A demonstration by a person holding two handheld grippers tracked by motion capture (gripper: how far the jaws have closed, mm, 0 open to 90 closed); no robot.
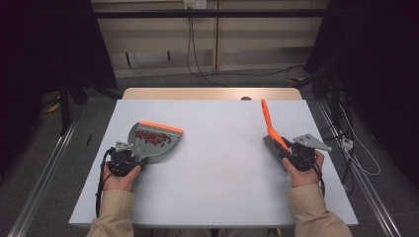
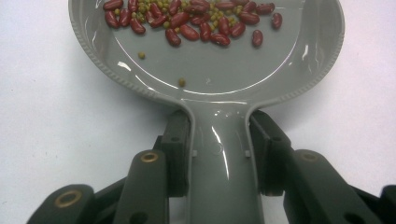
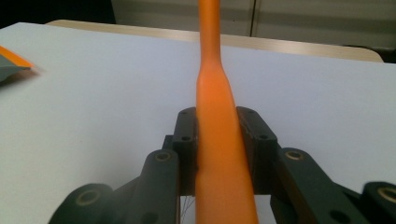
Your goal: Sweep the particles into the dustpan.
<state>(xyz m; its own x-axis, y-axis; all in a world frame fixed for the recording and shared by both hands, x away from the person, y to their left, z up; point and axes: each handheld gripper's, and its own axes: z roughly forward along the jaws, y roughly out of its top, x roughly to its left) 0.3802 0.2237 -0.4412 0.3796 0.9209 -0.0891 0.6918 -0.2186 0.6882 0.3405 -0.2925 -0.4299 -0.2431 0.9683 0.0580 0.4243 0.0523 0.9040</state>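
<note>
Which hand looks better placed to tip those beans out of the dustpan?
Left, probably. Its tongs clamp the dustpan handle, with the beans inside. The right tongs grip the brush.

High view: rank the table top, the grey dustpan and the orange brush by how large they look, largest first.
1. Table top, by far the largest.
2. Grey dustpan.
3. Orange brush, longer but much narrower; these two are close, so their order is unsure.

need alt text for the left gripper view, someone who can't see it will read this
A hand-held gripper clamps its two black jaws on the handle of a grey dustpan resting on a white table. Red beans and small green ones lie scattered across the far part of the pan.
</note>
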